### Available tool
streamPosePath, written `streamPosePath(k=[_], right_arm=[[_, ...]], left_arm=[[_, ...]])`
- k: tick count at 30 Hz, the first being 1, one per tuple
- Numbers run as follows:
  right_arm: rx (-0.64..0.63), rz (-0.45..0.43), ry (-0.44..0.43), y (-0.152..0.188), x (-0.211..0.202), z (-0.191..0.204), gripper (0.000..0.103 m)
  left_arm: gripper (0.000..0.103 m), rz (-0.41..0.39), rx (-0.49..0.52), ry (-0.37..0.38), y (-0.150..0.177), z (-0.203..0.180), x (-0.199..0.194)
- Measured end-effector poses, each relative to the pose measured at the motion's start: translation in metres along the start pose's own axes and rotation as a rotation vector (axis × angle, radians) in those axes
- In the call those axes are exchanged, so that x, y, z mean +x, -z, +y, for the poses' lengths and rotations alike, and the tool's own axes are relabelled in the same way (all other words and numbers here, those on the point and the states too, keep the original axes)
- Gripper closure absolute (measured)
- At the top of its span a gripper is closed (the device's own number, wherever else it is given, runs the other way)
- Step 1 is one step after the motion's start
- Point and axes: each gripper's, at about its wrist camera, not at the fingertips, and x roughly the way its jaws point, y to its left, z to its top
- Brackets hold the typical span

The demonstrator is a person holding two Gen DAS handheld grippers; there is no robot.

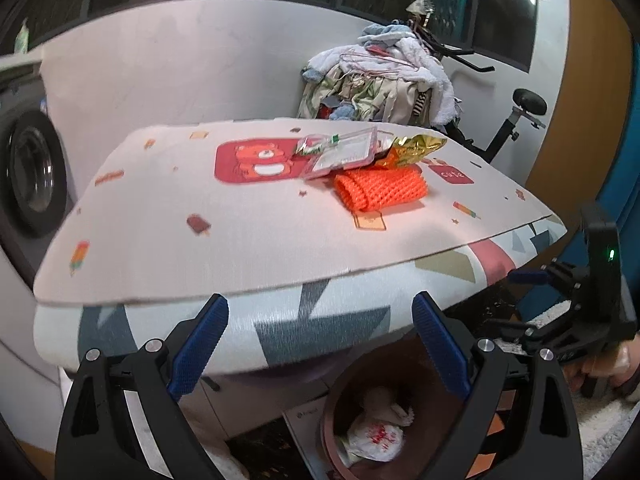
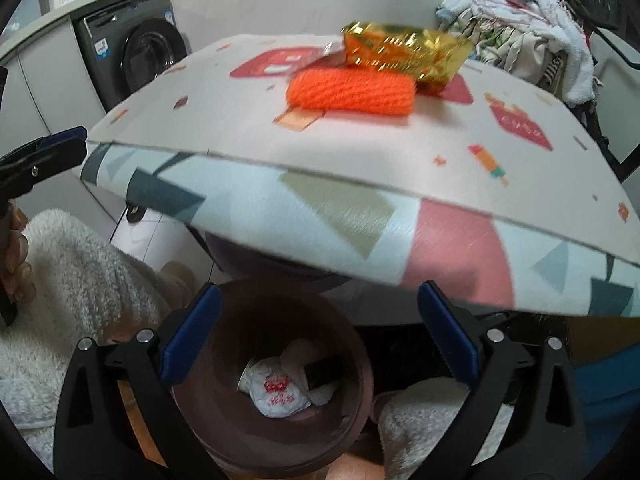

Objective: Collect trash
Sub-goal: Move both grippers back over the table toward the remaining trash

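On the cloth-covered table (image 1: 240,240) lie an orange mesh sleeve (image 1: 380,190), a gold foil wrapper (image 1: 416,148) and clear plastic packaging (image 1: 344,156). Both wrist views show the mesh (image 2: 352,88) and the wrapper (image 2: 404,52). Under the table's front edge stands a brown bin (image 2: 340,352) with a crumpled white bag (image 2: 280,392) inside. My right gripper (image 2: 320,292) hangs open over the bin's mouth, with nothing between its fingers. Level with the table's edge, my left gripper (image 1: 320,308) is open and empty; the bin (image 1: 332,420) is below it.
A front-loading washing machine (image 1: 32,172) stands left of the table. A heap of laundry (image 1: 384,80) and an exercise bike (image 1: 516,120) are behind it. A white fluffy rug (image 2: 68,280) lies on the floor beside the bin. A hand (image 2: 16,264) holds the left gripper's handle.
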Motion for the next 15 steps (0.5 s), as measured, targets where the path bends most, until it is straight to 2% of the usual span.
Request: streamPosePath(k=[5, 15], right_arm=[[0.048, -0.031, 0.013, -0.022, -0.009, -0.025, 0.006], [0.145, -0.092, 0.046, -0.063, -0.020, -0.070, 0.006]], left_arm=[[0.012, -0.025, 0.033, 0.008, -0.020, -0.003, -0.002], [0.012, -0.013, 0.061, 0.004, -0.049, 0.012, 0.011]])
